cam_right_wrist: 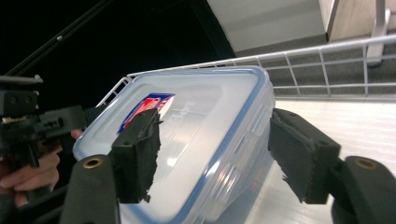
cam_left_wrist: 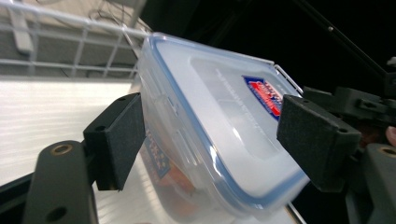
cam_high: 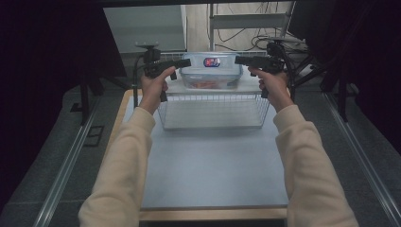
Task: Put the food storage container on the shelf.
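Upper centre: a lidded box (cam_high: 211, 71) hangs over a basket (cam_high: 213, 111), both tools' jaws apart at its ends, left tool (cam_high: 185, 62), right tool (cam_high: 240, 60). Pads seemingly barely touch; it could drop.

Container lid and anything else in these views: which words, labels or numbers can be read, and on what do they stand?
Red-and-blue sticker on the translucent blue-rimmed lid of the clear plastic container: white lettering, too blurred to read.
Raised embossed line on the lid: too faint to read.
Blue-and-red label on the container's side wall: unreadable.
No other text appears.
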### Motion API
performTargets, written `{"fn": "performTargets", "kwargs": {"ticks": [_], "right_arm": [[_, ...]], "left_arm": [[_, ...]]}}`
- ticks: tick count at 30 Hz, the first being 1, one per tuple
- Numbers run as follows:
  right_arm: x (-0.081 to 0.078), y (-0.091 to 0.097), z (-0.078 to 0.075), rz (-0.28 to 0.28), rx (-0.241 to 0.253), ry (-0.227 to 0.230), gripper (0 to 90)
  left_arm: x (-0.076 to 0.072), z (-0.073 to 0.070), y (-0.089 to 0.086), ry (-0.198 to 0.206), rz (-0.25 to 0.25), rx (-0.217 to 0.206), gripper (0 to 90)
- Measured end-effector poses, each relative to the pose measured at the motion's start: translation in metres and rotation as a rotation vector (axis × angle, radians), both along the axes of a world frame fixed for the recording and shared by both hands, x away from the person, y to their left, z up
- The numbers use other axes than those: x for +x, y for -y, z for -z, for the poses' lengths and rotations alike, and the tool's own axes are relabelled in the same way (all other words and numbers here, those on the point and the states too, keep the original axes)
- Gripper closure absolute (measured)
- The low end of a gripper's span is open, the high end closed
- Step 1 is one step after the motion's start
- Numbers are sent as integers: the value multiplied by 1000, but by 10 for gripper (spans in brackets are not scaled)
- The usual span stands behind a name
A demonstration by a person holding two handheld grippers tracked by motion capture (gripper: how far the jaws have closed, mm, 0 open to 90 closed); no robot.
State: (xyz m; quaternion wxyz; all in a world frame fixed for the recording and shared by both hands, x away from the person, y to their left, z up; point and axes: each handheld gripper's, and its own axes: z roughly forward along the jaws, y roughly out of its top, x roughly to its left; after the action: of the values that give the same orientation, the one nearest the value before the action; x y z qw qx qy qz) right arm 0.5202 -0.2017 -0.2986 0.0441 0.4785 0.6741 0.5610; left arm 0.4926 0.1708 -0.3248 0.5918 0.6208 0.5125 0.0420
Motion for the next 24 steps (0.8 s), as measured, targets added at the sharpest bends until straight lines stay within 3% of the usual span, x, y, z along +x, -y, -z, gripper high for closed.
{"fn": "performTargets", "kwargs": {"ticks": [3, 6, 10, 16, 20, 24], "right_arm": [[-11, 5, -3, -21, -18, 34, 314], [-24, 9, -4, -49, -34, 60, 300], [-48, 13, 0, -89, -118, 126, 282], [-85, 20, 12, -171, -163, 184, 261], [-108, 24, 25, -197, -154, 199, 260], [-129, 24, 46, -227, -147, 201, 257]], "left_arm": [[-15, -4, -6, 37, -1, 19, 239], [-32, -2, -10, 62, -23, 64, 248], [-59, 0, -14, 85, 19, 41, 255], [-108, 11, -13, 142, 82, 105, 252], [-137, 27, -8, 141, 115, 146, 249], [-161, 52, -5, 100, 169, 104, 251]]}}
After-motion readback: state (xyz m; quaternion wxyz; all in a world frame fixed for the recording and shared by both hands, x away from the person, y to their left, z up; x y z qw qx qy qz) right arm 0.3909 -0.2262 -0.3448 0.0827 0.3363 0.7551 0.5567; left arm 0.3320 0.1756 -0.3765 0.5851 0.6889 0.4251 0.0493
